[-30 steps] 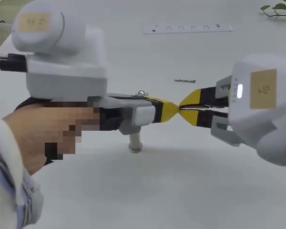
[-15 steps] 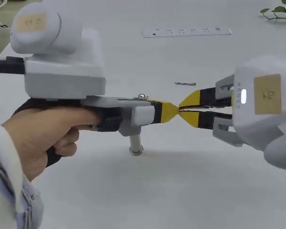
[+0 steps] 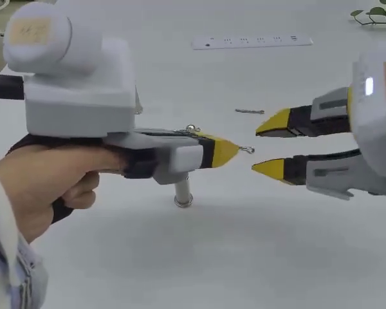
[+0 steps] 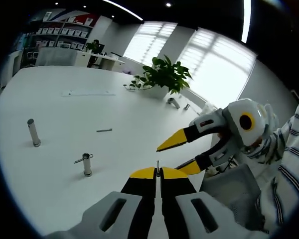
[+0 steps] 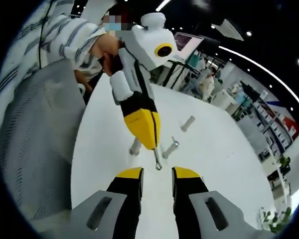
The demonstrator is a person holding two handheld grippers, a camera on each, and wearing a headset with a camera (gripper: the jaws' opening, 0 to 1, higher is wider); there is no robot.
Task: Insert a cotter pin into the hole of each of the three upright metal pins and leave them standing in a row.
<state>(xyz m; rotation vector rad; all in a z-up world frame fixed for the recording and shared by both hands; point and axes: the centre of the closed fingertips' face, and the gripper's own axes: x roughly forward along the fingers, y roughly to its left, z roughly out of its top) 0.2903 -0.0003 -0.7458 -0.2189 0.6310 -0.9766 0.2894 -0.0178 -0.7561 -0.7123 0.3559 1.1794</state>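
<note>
At head-view centre our left gripper clamps a cotter pin; our right gripper gapes empty beside it. Next, we judge, comes threading the bare-looking metal pin at the left gripper view's left edge.

White table, upright metal pins standing apart, loose cotter pin, power strip, leafy plant

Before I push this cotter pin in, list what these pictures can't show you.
- Near metal pin: in the head view its top and hole are hidden behind the left claw. That claw also partly covers it in the right gripper view.
- Held cotter pin: all but its looped end sits inside the shut claw.
- Far metal pin: in the left gripper view it is too small to see its hole.
</note>
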